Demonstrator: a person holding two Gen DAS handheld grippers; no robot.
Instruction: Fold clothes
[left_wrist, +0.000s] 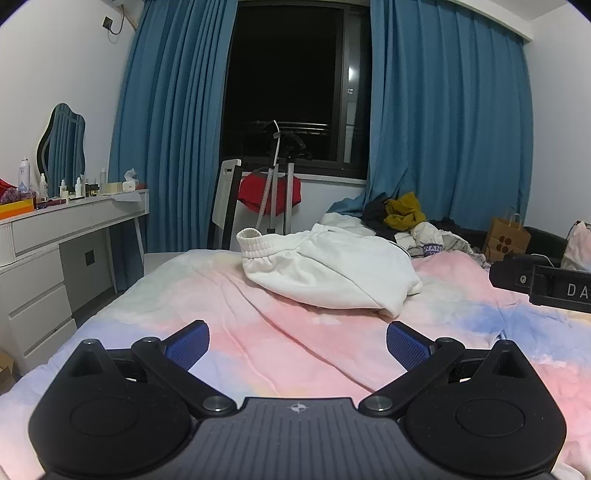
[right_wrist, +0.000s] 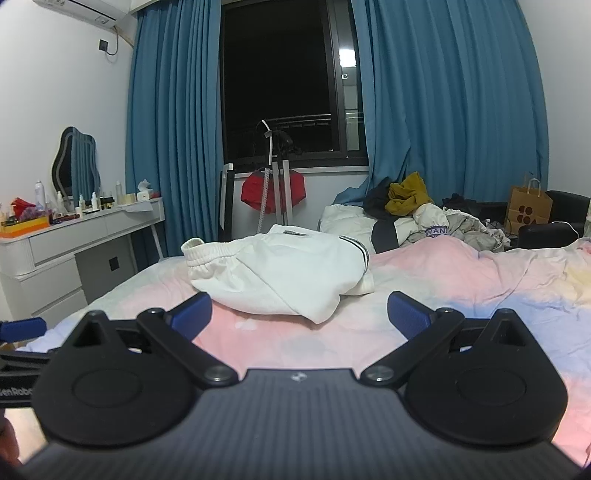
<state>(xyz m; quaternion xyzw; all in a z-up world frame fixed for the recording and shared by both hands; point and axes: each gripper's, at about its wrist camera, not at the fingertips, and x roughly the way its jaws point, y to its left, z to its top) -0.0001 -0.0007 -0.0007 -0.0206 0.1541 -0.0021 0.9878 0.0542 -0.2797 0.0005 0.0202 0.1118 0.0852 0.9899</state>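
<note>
A white garment with an elastic waistband (left_wrist: 325, 269) lies bunched in a rough fold on the pink and blue bedspread (left_wrist: 258, 332); it also shows in the right wrist view (right_wrist: 280, 273). My left gripper (left_wrist: 297, 343) is open and empty, hovering over the bedspread short of the garment. My right gripper (right_wrist: 299, 314) is open and empty, its fingers just in front of the garment's near edge. The right gripper's body shows at the right edge of the left wrist view (left_wrist: 543, 284).
A pile of other clothes (left_wrist: 413, 221) lies at the bed's far end by the blue curtains. A white dresser (left_wrist: 55, 251) with bottles and a mirror stands left. A clothes rack with a red garment (left_wrist: 269, 192) stands under the window. A paper bag (left_wrist: 506, 236) sits at the right.
</note>
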